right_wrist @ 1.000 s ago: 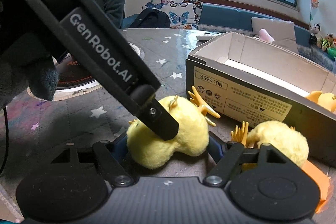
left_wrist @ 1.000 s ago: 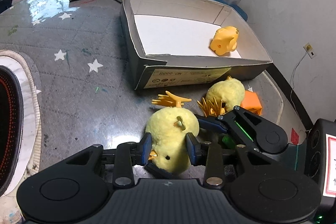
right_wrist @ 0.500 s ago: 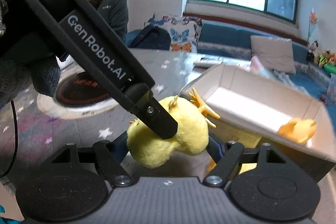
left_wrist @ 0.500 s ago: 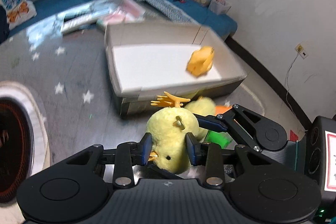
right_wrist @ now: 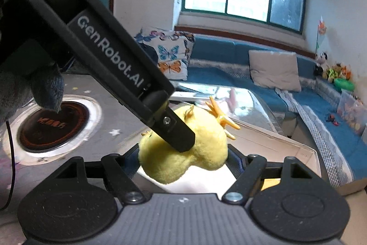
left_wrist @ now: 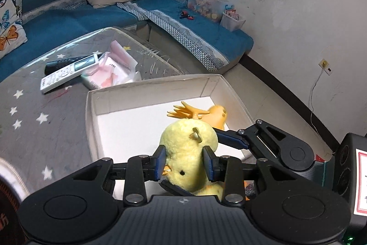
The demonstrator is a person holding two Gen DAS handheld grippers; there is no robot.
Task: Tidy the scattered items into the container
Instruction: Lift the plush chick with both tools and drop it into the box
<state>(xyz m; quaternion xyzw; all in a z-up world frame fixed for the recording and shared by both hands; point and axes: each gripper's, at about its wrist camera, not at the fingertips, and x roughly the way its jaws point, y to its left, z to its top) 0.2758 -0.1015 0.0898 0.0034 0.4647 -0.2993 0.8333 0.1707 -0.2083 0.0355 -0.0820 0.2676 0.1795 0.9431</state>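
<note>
A yellow plush chick [left_wrist: 188,153] with orange feet is held by both grippers at once, above the near part of the open cardboard box [left_wrist: 146,95]. My left gripper [left_wrist: 183,163] is shut on its head. My right gripper [right_wrist: 183,157] is shut on the same chick [right_wrist: 197,153], its fingers [left_wrist: 231,139] coming in from the right. An orange-yellow toy [left_wrist: 216,115] lies inside the box at the far right. A second plush chick [left_wrist: 211,190] and an orange piece show just below the held one.
The box stands on a grey star-patterned table [left_wrist: 45,121]. Two remote controls [left_wrist: 68,70] and a pink packet [left_wrist: 112,70] lie behind it. A round hotplate [right_wrist: 52,125] sits at the table's left. A blue sofa [left_wrist: 68,15] runs behind.
Both grippers have lifted the plush chick off the table and carried it up and forward over the box. The second chick stayed on the table below.
</note>
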